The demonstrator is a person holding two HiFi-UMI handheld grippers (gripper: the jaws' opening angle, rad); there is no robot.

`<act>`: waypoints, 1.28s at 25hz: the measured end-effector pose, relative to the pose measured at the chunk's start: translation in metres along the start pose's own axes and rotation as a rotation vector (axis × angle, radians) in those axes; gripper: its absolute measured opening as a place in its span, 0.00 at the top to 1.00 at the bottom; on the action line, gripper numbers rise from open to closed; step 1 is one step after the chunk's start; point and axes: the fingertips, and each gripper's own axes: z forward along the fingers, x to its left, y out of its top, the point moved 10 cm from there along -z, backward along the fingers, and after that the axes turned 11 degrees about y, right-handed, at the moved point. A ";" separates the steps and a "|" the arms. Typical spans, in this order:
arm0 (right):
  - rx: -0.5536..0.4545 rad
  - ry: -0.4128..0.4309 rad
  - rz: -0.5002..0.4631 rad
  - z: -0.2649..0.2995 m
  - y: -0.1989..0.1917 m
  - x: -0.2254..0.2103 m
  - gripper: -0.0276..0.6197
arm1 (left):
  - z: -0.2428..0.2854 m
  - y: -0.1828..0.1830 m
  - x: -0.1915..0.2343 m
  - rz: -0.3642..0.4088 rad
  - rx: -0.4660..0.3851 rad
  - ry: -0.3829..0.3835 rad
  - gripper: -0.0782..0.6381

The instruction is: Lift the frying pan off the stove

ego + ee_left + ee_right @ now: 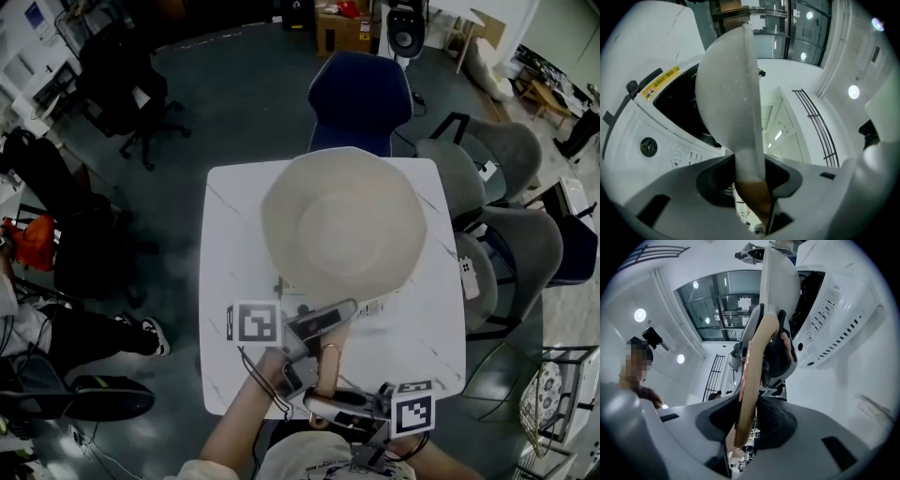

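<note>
We see the frying pan [342, 225] over the middle of the white bench [230, 216]. Its pale cream inside faces up and shows all the way round. Its wooden handle [328, 370] runs toward 6 o'clock. The left gripper [317, 323] is clamped where the cream neck meets the wood, and in the left gripper view both jaws of this gripper [750, 173] press on that spot. The right gripper [323, 401] is closed on the handle's free end – the right gripper view shows the wood [752, 371] pinched between the jaws of this gripper [745, 423].

The stove [670, 140] lies under the pan. It has a white body, a black glass top, a yellow label and a round knob. In the right gripper view it [834, 324] sits at 2 o'clock of the pan.

The bench stands on a dark grey floor [225, 103]. A blue chair [361, 98] is at 12 o'clock, grey chairs [511, 239] at 3 o'clock and a black office chair [122, 84] at 10 o'clock. A cardboard box [342, 28] sits far back at 12.

From above the pan covers nearly all of the stove. The gripper views show the pan edge-on against the black top, so we cannot tell whether its base touches the glass or stands clear of it.
</note>
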 end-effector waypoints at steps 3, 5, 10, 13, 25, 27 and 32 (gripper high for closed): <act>0.010 0.006 -0.002 0.000 -0.001 0.003 0.78 | -0.003 -0.002 -0.003 0.001 -0.007 0.003 0.66; 0.018 0.007 -0.008 0.000 -0.002 0.007 0.78 | -0.004 -0.004 -0.008 -0.017 -0.012 -0.015 0.66; 0.051 0.003 -0.024 0.003 -0.003 0.016 0.78 | -0.011 -0.005 -0.019 0.021 -0.028 -0.012 0.66; 0.063 0.015 -0.030 0.003 -0.003 0.025 0.78 | -0.014 -0.006 -0.027 0.037 -0.029 -0.004 0.66; 0.098 0.019 -0.049 0.005 -0.012 0.052 0.77 | -0.030 -0.019 -0.050 0.018 -0.067 -0.037 0.66; 0.099 0.021 -0.048 0.005 -0.015 0.055 0.77 | -0.032 -0.022 -0.054 0.014 -0.069 -0.036 0.66; 0.098 0.031 -0.046 0.004 -0.020 0.062 0.77 | -0.035 -0.027 -0.059 0.018 -0.070 -0.039 0.66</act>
